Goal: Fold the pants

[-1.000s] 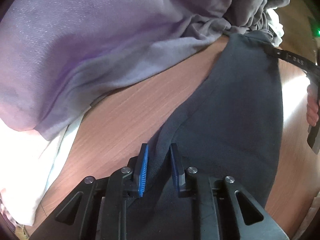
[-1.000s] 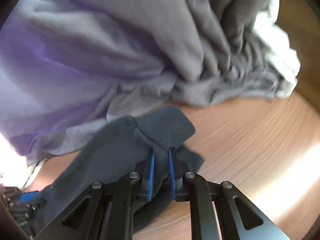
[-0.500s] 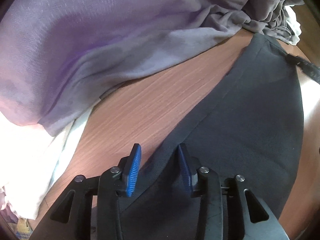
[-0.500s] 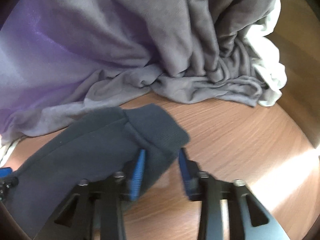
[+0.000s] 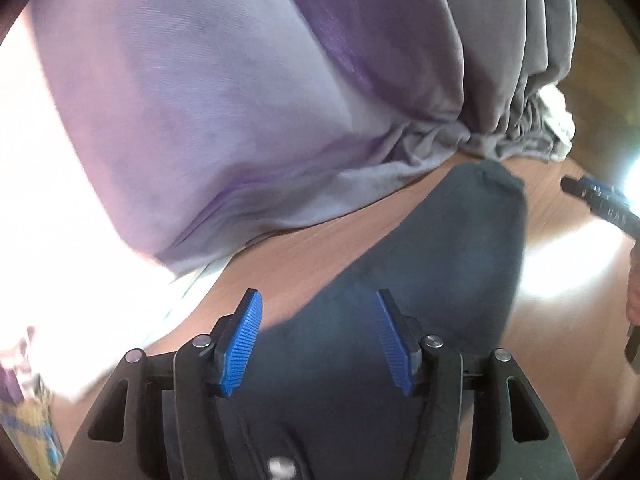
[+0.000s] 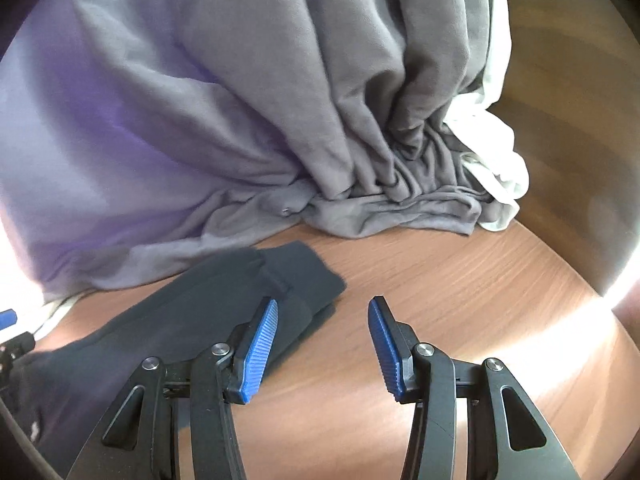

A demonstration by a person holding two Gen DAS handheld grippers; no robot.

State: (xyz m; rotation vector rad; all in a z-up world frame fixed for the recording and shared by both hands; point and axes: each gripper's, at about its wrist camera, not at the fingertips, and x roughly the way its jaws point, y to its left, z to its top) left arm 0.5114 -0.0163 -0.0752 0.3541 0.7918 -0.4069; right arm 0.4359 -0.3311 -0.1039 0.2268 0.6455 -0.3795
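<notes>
The dark grey pants lie folded flat on the wooden table, with the ribbed cuff at the far end. My left gripper hovers over the near part of the pants; its jaws are opening and the blue pads do not touch the cloth. My right gripper hangs beside the cuff, its jaws also opening. Bare table shows between its pads, and the pants lie just left of them. One of the right gripper's fingers shows at the right edge of the left wrist view.
A big heap of grey and lavender cloth rises right behind the pants, with a white cloth at its right end. More white fabric lies to the left. Bare, sunlit table spreads to the right. A hand shows at the right edge.
Both grippers have let go of the pants, opened and drawn back and up. The cuff and the pants' edge now rest on the table.
</notes>
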